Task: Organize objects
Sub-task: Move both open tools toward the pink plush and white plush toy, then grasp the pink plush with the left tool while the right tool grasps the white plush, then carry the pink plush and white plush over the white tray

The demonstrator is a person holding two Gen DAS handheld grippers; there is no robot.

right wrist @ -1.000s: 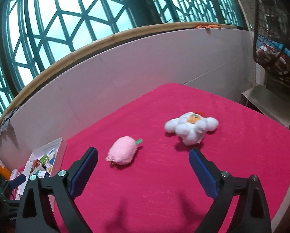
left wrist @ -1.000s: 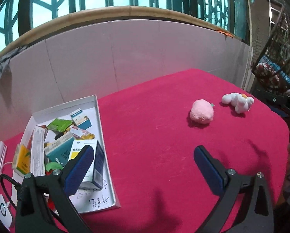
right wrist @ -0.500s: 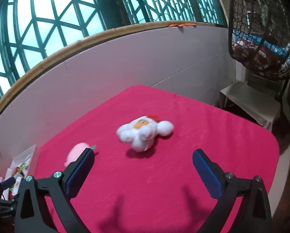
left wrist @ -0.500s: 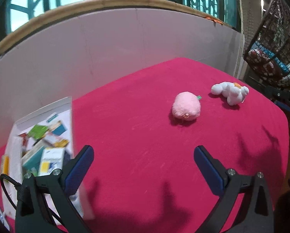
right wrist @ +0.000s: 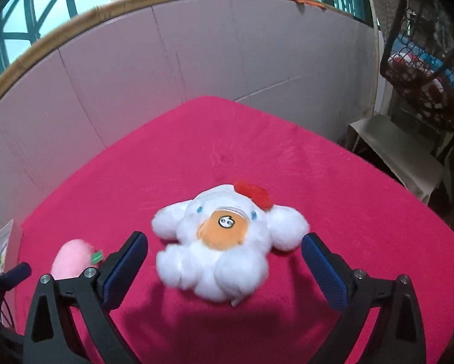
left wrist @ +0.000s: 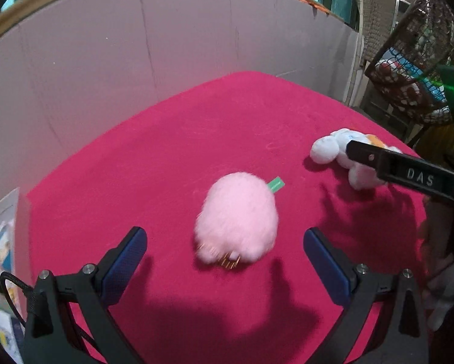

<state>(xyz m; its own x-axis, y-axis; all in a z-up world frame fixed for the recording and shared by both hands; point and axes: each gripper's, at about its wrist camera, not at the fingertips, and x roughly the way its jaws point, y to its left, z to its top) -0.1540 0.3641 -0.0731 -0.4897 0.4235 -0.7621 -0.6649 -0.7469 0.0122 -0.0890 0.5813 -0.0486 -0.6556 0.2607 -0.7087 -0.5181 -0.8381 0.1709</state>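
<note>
Left gripper [left wrist: 225,244]: jaws spread wide, empty, pink plush [left wrist: 237,217] on the red cloth [left wrist: 196,127] between its fingers. Right gripper [right wrist: 225,244]: jaws spread wide, empty, flanking white plush [right wrist: 224,242].

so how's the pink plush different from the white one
The pink plush is a plain fuzzy ball with a green tag; the white plush has lumpy limbs, an orange face patch and a red bow. The pink plush sits between the open left tool, the white between the open right tool. Both lie on the red cloth.
</note>
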